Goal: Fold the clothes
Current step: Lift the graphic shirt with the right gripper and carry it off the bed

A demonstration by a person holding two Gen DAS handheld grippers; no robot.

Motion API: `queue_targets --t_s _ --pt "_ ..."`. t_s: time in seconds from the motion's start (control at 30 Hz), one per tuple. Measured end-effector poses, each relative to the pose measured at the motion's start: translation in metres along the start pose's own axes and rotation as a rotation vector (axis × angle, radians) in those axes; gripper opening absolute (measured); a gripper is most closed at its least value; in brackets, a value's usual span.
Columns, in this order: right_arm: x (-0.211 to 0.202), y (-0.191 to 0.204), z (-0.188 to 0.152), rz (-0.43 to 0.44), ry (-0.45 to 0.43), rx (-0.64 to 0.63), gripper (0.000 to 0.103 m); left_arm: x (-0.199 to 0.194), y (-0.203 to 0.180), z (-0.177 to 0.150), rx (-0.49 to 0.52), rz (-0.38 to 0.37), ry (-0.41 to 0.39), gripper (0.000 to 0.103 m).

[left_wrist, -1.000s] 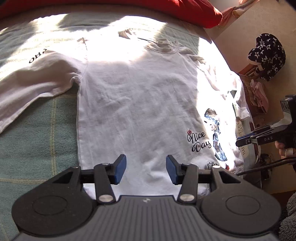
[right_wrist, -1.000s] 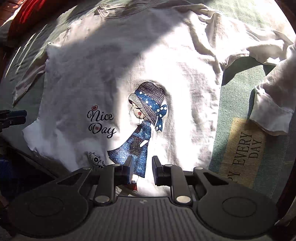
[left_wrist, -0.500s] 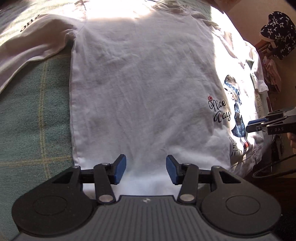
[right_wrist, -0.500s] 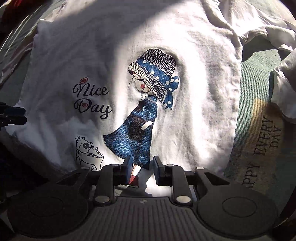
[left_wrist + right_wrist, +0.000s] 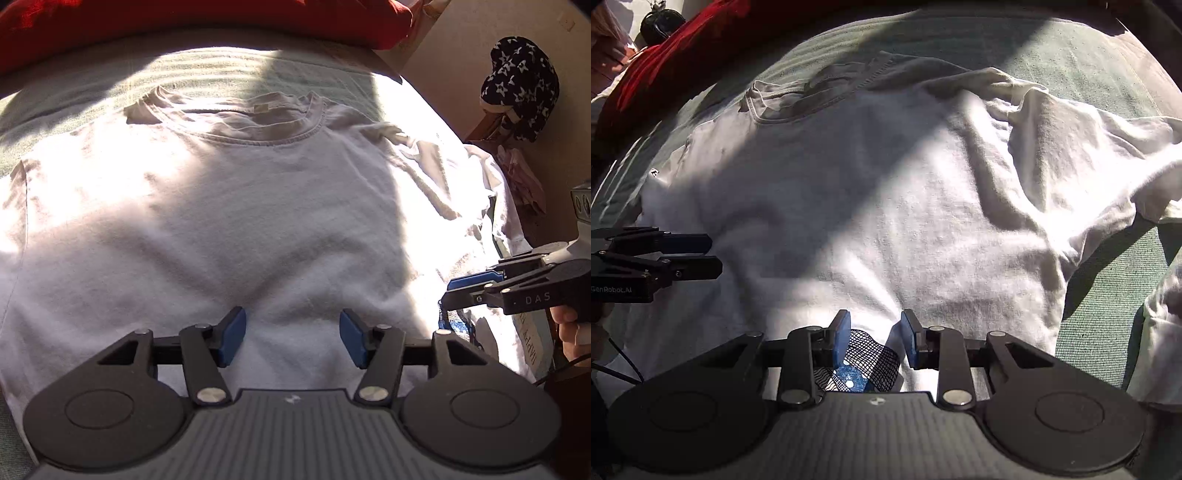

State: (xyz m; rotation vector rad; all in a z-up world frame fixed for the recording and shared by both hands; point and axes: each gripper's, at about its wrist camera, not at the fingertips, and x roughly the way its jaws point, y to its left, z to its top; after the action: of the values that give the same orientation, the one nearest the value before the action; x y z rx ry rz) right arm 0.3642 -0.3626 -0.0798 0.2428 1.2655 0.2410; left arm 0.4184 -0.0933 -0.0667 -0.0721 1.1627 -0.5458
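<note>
T-shirt (image 5: pixel 229 221) flat on green bedcover (image 5: pixel 1108 48), neckline far side; left gripper (image 5: pixel 290 338) and right gripper (image 5: pixel 873 338) both agape at near hem; judgement: pinch evenly, lift together

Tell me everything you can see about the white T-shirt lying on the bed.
The white cotton-looking T-shirt lies spread on a green bedcover, its ribbed round collar at the far end. The fabric is wrinkled, half in sunlight, half in shadow. One sleeve lies bunched. A blue print shows at the near edge, between the open right gripper's fingers. The open left gripper hovers over the near part.
</note>
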Motion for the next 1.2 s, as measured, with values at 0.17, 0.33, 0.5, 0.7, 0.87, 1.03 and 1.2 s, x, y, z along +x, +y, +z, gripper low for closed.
queue_targets --t_s 0.17,0.33,0.5,0.7,0.87,1.03,1.2 --pt "-0.038 -0.039 -0.027 -0.028 0.013 0.115 0.034 -0.012 -0.010 0.004 -0.067 0.108 0.021 0.058" --pt "-0.084 -0.093 -0.044 -0.152 -0.079 0.294 0.039 -0.009 -0.046 0.024 -0.072 0.143 -0.063 0.058" --pt "-0.104 -0.144 -0.068 -0.214 -0.121 0.442 0.043 0.011 -0.087 0.046 -0.021 0.092 -0.071 0.058" --pt "-0.094 -0.186 -0.073 -0.165 -0.181 0.576 0.043 0.033 -0.128 0.066 0.027 0.047 -0.050 0.058" --pt "-0.090 -0.197 -0.066 -0.152 -0.165 0.591 0.004 0.044 -0.146 0.078 0.050 0.046 -0.024 0.058" --pt "-0.119 -0.220 -0.058 -0.213 -0.204 0.571 0.004 0.055 -0.156 0.087 0.052 0.033 -0.016 0.058" --pt "-0.146 -0.251 -0.041 -0.284 -0.235 0.542 0.004 0.061 -0.162 0.087 0.054 0.020 -0.008 0.058"
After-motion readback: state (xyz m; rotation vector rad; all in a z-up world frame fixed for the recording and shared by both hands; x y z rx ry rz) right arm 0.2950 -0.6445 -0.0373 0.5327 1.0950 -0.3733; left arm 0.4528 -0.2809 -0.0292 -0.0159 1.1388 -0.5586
